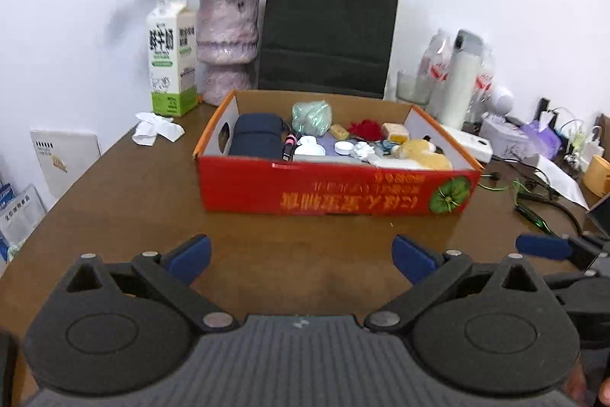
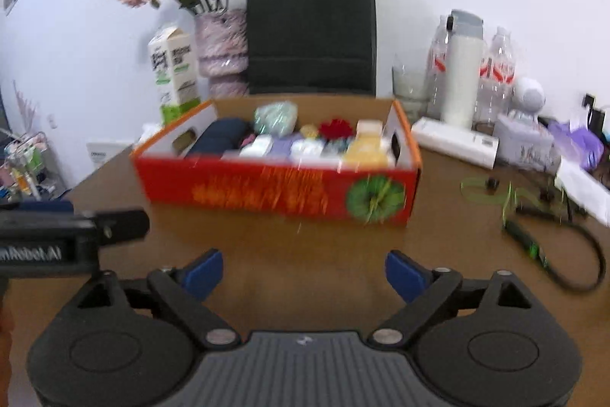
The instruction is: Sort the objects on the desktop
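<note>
Sorting looks mostly done: the red cardboard box (image 1: 335, 191) on the brown tabletop (image 1: 126, 201) already holds a navy pouch (image 1: 256, 139), a pale green wrapped bundle (image 1: 312, 117), a white cup (image 1: 308, 145), a red flower (image 1: 365, 128) and a yellow plush toy (image 1: 421, 155); a crumpled tissue (image 1: 156, 131) lies outside, near the milk carton (image 1: 171, 63), and may remain; left claw (image 1: 301, 256) and right claw (image 2: 304, 273) both hang spread and empty, well short of the box
</note>
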{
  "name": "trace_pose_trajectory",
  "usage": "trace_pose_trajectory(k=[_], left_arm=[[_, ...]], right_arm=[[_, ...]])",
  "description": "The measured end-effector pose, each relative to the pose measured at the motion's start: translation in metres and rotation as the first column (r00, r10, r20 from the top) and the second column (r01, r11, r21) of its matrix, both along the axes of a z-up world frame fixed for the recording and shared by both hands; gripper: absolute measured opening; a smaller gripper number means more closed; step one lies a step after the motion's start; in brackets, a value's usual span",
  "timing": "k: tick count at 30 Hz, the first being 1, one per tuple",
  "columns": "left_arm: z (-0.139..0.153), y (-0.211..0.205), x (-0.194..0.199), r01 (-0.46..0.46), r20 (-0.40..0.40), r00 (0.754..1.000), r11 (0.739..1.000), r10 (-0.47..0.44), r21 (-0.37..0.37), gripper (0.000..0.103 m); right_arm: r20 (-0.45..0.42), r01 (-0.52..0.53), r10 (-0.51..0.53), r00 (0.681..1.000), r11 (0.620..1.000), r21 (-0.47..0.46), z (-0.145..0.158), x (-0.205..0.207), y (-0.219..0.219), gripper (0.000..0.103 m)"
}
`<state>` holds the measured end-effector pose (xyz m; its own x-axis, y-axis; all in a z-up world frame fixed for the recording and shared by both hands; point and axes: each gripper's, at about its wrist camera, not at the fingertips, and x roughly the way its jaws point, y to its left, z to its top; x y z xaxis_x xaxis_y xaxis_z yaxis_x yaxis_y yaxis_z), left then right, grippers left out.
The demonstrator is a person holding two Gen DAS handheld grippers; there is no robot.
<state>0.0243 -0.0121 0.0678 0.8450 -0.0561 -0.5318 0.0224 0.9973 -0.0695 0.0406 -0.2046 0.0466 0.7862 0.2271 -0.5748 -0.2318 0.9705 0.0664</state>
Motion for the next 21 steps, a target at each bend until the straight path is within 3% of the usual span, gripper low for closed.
trace_pose_trajectory(k=[9, 14, 21], left_arm=[[-0.046, 0.001, -0.070, -0.016, 0.010, 1.000, 0.999, 0.016, 0.041, 0.103], [-0.058, 0.006, -0.073, -0.023, -0.040, 0.999, 0.999, 0.024, 0.023, 0.103], [-0.065, 0.010, -0.063, -0.043, -0.110, 0.993, 0.998, 0.047, 0.038, 0.103]], right_arm=[[-0.027, 0.019, -0.019, 0.999, 1.000, 0.015, -0.039, -0.070, -0.011, 0.098], [-0.031, 0.005, -0.006, 1.000, 0.999, -0.054, -0.048, -0.081, -0.003, 0.098], [-0.072, 0.018, -0.022, 0.997, 0.998, -0.064, -0.052, -0.074, 0.002, 0.099]])
